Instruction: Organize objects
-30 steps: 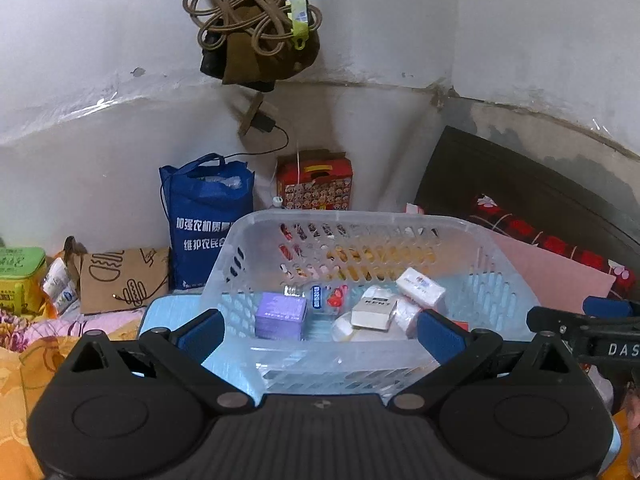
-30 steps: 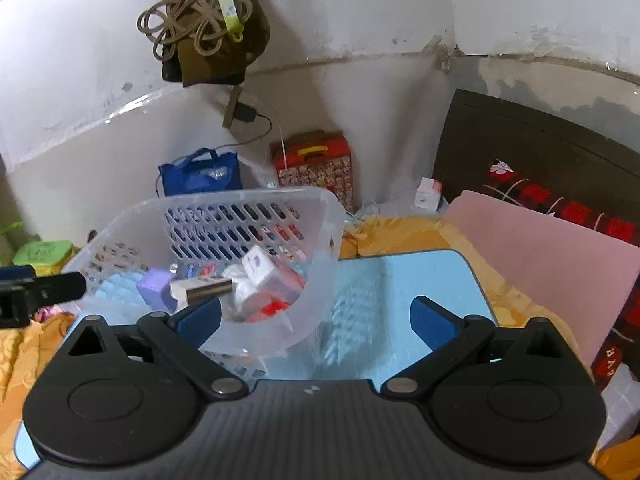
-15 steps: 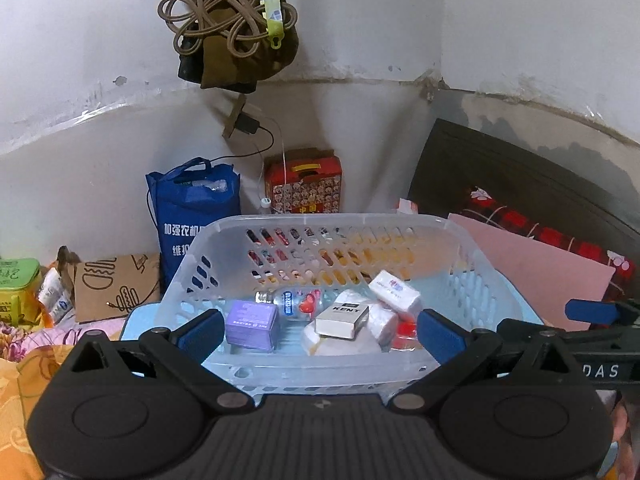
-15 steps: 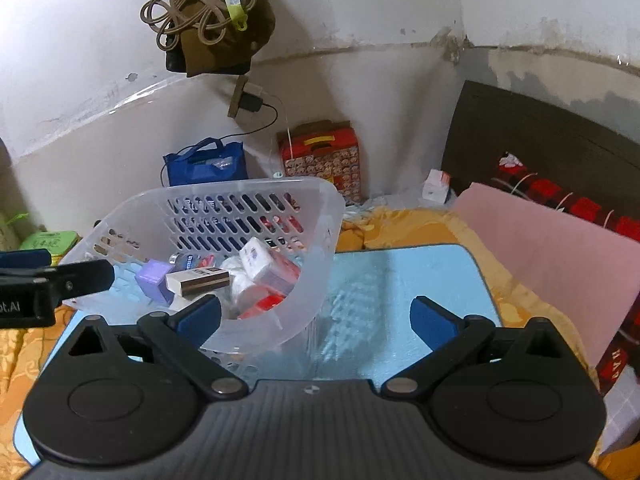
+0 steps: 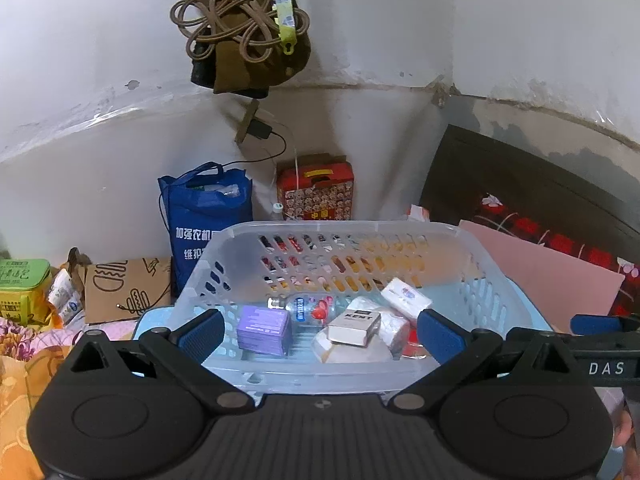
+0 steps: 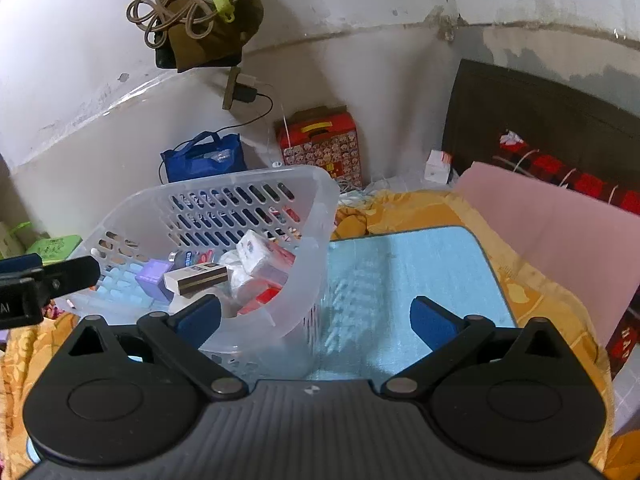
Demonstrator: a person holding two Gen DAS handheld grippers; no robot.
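Note:
A clear slotted plastic basket (image 5: pixel 340 229) (image 6: pixel 320 216) stands on a light blue mat (image 6: pixel 404 276). Inside it lie a purple box (image 5: pixel 264 330) (image 6: pixel 154 276), a small clear bottle (image 5: pixel 306 307), a white KENT pack (image 5: pixel 354 328) (image 6: pixel 196 278), a white tissue pack (image 5: pixel 406 302) (image 6: pixel 256 256) and a red item (image 6: pixel 268 298). My left gripper (image 5: pixel 320 334) is open in front of the basket's near wall, holding nothing. My right gripper (image 6: pixel 316 318) is open over the basket's right corner and the mat, also empty. Each gripper's tip shows in the other's view.
Behind the basket stand a blue tote bag (image 5: pixel 208 216) and a red printed box (image 5: pixel 318 188) against the white wall. A brown paper bag (image 5: pixel 120 288) and green box (image 5: pixel 22 284) lie left. A pink board (image 6: pixel 560 224) leans at right. Cords and a bag (image 5: pixel 248 36) hang above.
Both grippers have drawn back and risen a little, so the basket's inside shows more fully. Both stay open and nothing in the basket has moved.

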